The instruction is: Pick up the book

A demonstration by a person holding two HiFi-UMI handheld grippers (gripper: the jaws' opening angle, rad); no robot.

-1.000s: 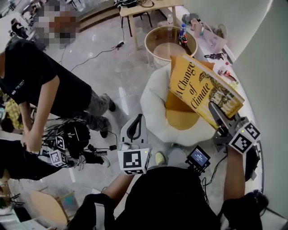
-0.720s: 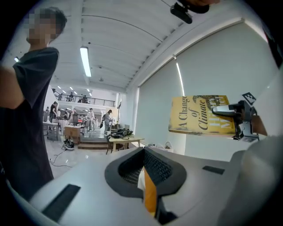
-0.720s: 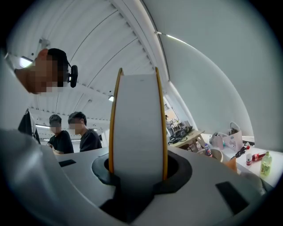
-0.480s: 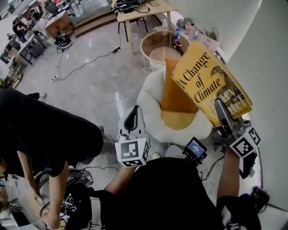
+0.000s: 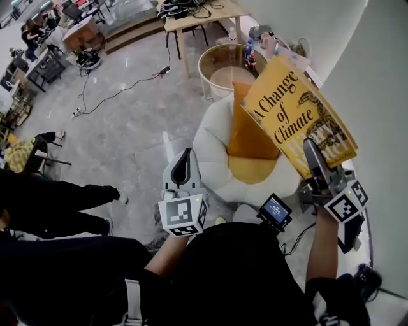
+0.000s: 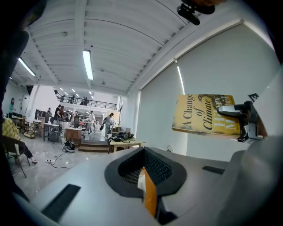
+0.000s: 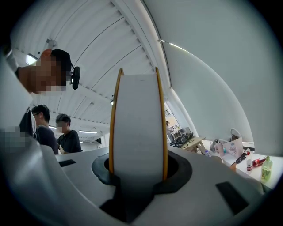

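a wide hall with a glossy grey floor (image 5: pixel 127 114) lies below, and a white rounded armchair (image 5: pixel 213 159) with an orange cushion (image 5: pixel 245 137) sits under the hands. the right claw (image 5: pixel 313 159) is clenched on the lower edge of the yellow hardback book (image 5: pixel 287 108), which is aloft, tilted and clear of the chair. the left claw (image 5: pixel 183 167) looks pressed together on nothing. gripped at one edge, the book will probably lever, so squeeze firmly and avoid swinging.

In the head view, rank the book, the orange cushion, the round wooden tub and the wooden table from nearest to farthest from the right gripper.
1. book: clamped in the fingers of the right gripper, at right.
2. orange cushion: on the white chair, just left of the book.
3. round wooden tub: beyond the chair.
4. wooden table: farthest, at the top edge.
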